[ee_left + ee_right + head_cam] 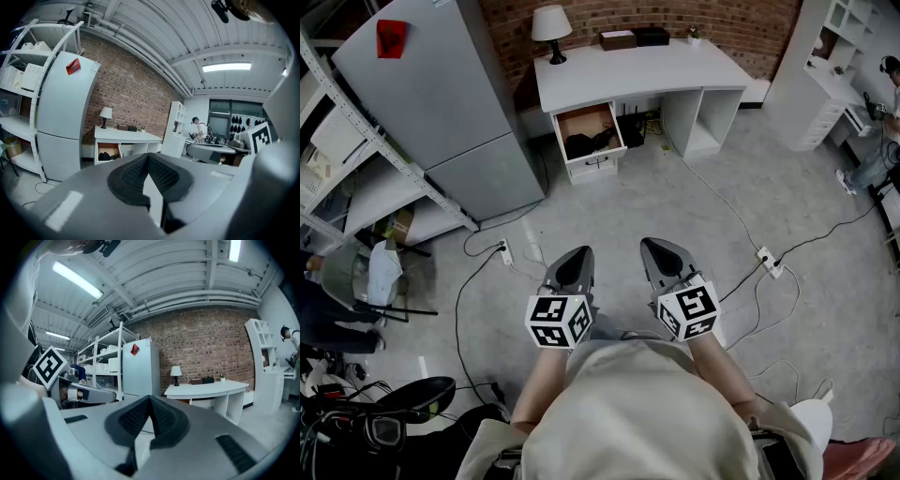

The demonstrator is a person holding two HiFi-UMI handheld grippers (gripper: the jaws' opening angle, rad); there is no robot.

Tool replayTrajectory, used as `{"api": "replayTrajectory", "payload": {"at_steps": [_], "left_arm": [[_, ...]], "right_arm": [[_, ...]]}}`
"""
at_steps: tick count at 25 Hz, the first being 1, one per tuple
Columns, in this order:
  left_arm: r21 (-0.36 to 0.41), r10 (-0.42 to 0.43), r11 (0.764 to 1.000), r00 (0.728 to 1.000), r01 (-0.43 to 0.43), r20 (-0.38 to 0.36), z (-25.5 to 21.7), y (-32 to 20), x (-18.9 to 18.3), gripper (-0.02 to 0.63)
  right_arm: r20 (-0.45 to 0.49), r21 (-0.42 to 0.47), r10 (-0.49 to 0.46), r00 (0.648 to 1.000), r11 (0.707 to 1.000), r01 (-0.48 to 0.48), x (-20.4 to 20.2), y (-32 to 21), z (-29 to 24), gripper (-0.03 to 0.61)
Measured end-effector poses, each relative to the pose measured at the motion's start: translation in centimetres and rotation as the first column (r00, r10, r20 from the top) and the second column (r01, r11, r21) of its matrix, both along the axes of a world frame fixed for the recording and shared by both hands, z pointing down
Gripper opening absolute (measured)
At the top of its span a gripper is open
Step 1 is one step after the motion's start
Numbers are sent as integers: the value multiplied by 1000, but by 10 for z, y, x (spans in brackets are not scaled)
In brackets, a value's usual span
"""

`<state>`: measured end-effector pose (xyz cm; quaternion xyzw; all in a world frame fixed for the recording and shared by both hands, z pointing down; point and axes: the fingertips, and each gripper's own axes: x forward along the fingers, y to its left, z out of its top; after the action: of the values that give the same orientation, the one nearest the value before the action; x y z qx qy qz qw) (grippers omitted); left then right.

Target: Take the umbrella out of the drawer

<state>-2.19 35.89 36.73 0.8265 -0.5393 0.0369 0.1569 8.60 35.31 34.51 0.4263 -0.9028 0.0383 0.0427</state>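
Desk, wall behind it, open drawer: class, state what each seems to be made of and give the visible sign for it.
The desk is probably painted or laminated board: smooth, even, matt white panels. The wall is bare brick: red-brown blocks with pale mortar lines. The open drawer has a white front, and its tan inside looks like unpainted wood or board.

The head view looks steeply down from above the person, floor (609, 206) near, desk (637, 70) far at the frame's top. Low behind the left hand-held gripper (148, 156) and the right hand-held gripper (150, 398), the two gripper views face almost level across the room. All three share the distant desk, fridge (441, 103) and brick wall (675, 19)
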Motion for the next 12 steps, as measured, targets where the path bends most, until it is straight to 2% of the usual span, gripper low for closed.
{"api": "replayTrajectory", "payload": {"at_steps": [12], "left_arm": [[7, -7, 1000, 1000, 7, -4, -2, -5, -1, 11]], "right_arm": [[5, -9, 6, 1000, 1000, -6, -4, -7, -3, -2]]}}
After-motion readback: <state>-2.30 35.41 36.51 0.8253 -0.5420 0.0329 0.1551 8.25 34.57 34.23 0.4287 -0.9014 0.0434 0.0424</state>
